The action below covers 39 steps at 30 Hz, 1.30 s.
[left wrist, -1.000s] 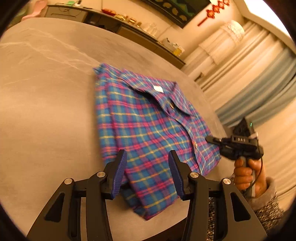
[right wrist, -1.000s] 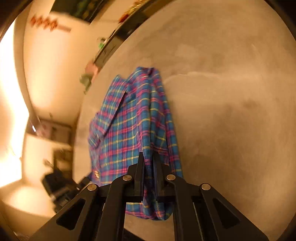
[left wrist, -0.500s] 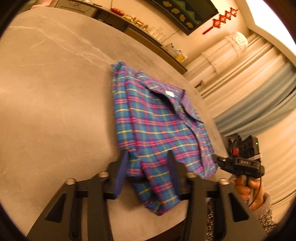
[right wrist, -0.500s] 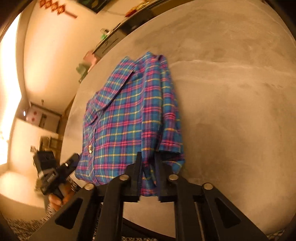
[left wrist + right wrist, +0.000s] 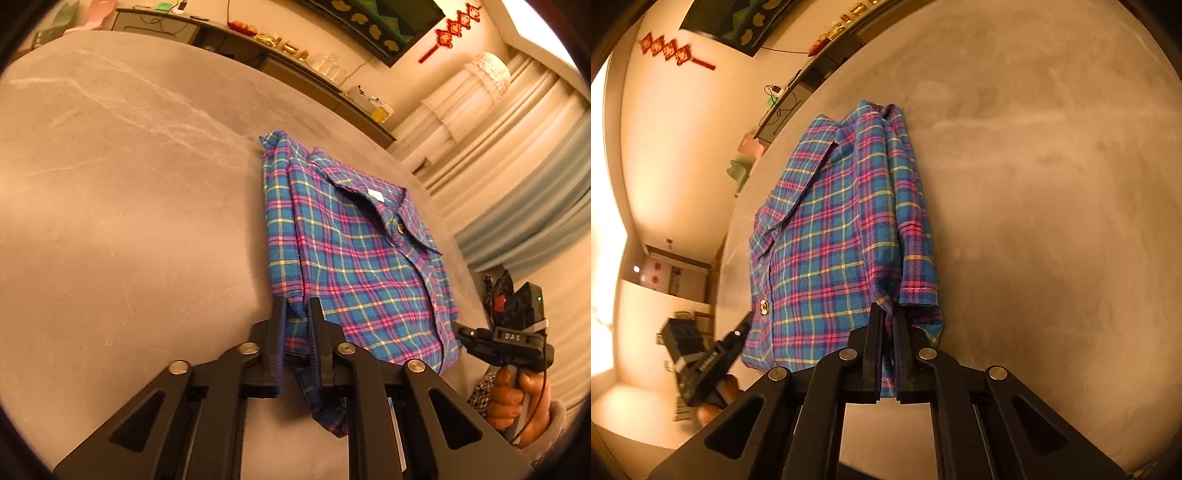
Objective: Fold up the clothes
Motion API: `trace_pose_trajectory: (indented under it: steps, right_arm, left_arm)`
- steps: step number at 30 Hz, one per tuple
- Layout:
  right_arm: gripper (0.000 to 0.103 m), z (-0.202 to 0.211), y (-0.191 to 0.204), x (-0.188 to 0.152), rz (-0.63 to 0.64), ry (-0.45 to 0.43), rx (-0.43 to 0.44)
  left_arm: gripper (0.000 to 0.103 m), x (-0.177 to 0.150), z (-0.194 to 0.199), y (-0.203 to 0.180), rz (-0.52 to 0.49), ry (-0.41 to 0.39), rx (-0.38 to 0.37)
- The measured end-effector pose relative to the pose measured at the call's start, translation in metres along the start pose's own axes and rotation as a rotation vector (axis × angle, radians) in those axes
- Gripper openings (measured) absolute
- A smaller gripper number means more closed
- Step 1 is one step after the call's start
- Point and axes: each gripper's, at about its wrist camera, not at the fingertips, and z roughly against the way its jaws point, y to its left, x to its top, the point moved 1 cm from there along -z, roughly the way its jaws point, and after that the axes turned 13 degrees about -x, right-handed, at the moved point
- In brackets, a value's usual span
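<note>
A blue, pink and yellow plaid shirt [image 5: 354, 258] lies folded, collar away from me, on a grey stone-look table [image 5: 129, 192]. My left gripper [image 5: 297, 314] is at the shirt's near left corner. Its jaws are closing, and the doubled hem fills the narrow gap between them. In the same view my right gripper [image 5: 461, 332], held by a hand [image 5: 517, 398], has its tip at the shirt's near right corner. In the right wrist view my right gripper [image 5: 888, 314] is shut on the near hem of the shirt [image 5: 831, 229], beside a folded sleeve. The left gripper [image 5: 742, 328] shows at the lower left.
A long sideboard [image 5: 258, 37] with small items runs along the far wall beyond the table. Curtains [image 5: 517, 166] hang to the right. The table's near edge lies just under both grippers, and bare tabletop stretches left of the shirt [image 5: 1052, 184].
The left jaws have narrowed from wide apart to tight around the shirt's near hem, and the gripper has shifted toward its left corner. The right gripper stayed shut on the fabric and rose.
</note>
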Motion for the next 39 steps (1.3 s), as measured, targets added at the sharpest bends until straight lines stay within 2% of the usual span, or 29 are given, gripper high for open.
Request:
trace_pose_trajectory:
  steps: [1,2,4,5,7,8,9,12,16,19,20,22,24,25,27,28,30,33,35,36,39]
  right_arm:
    - [0.013,-0.001,0.007,0.003,0.016,-0.022,-0.028]
    - [0.017,-0.011,0.024,0.009,0.042,-0.053,-0.068]
    - [0.031,0.016,0.047,0.002,0.174,-0.192,-0.219]
    - [0.033,0.023,0.067,-0.007,0.252,-0.262,-0.273]
    - [0.037,0.027,0.103,-0.025,0.394,-0.312,-0.281]
    - [0.038,0.011,0.139,-0.023,0.451,-0.299,-0.265]
    - [0.04,-0.001,0.159,-0.025,0.501,-0.278,-0.261]
    - [0.044,-0.034,0.154,-0.028,0.555,-0.158,-0.343]
    - [0.045,-0.036,0.137,0.008,0.512,-0.111,-0.306]
    - [0.045,-0.038,0.129,0.041,0.497,-0.129,-0.284]
    - [0.045,-0.038,0.125,0.051,0.488,-0.139,-0.269]
    - [0.045,-0.031,0.11,0.063,0.468,-0.147,-0.218]
    - [0.045,-0.007,0.092,0.058,0.436,-0.175,-0.196]
    - [0.048,0.013,0.08,0.051,0.411,-0.194,-0.175]
    - [0.049,0.04,0.064,0.044,0.369,-0.209,-0.167]
    - [0.053,0.05,0.056,0.043,0.351,-0.213,-0.161]
    - [0.057,0.036,0.064,0.05,0.316,-0.194,-0.172]
    - [0.057,0.004,0.066,0.058,0.251,-0.144,-0.18]
    - [0.057,-0.009,0.068,0.059,0.194,-0.136,-0.159]
    - [0.057,-0.004,0.068,0.058,0.186,-0.155,-0.152]
    - [0.054,0.035,0.09,0.043,0.335,-0.251,-0.12]
  left_arm:
    - [0.016,-0.001,0.009,-0.004,-0.015,-0.017,0.012]
    - [0.021,-0.003,0.023,-0.01,-0.043,-0.04,0.032]
    - [0.026,-0.006,0.042,-0.029,-0.104,-0.073,0.039]
    - [0.027,-0.007,0.045,-0.04,-0.136,-0.072,0.028]
    - [0.03,-0.013,0.037,-0.056,-0.174,-0.01,-0.029]
    - [0.03,-0.015,0.024,-0.064,-0.192,0.028,-0.038]
    - [0.03,-0.016,0.008,-0.071,-0.213,0.07,-0.027]
    - [0.03,-0.019,-0.041,-0.066,-0.236,0.177,0.069]
    - [0.03,0.022,-0.078,-0.053,-0.207,0.148,0.135]
    - [0.03,0.065,-0.096,-0.042,-0.183,0.111,0.199]
    - [0.03,0.076,-0.092,-0.036,-0.155,0.09,0.19]
    - [0.03,0.092,-0.064,-0.019,-0.051,0.021,0.112]
    - [0.047,0.097,-0.029,0.004,0.043,-0.07,0.072]
    - [0.048,0.098,-0.019,0.013,0.076,-0.091,0.075]
    - [0.051,0.1,-0.015,0.025,0.115,-0.088,0.058]
    - [0.053,0.1,-0.02,0.024,0.109,-0.075,0.056]
    - [0.059,0.1,-0.042,0.009,0.046,-0.031,0.08]
    - [0.059,0.094,-0.065,-0.006,-0.012,0.013,0.096]
    - [0.059,0.099,-0.059,0.001,0.03,-0.018,0.049]
    - [0.059,0.101,-0.051,0.011,0.073,-0.042,0.002]
    - [0.059,0.107,-0.04,0.044,0.235,-0.05,-0.17]
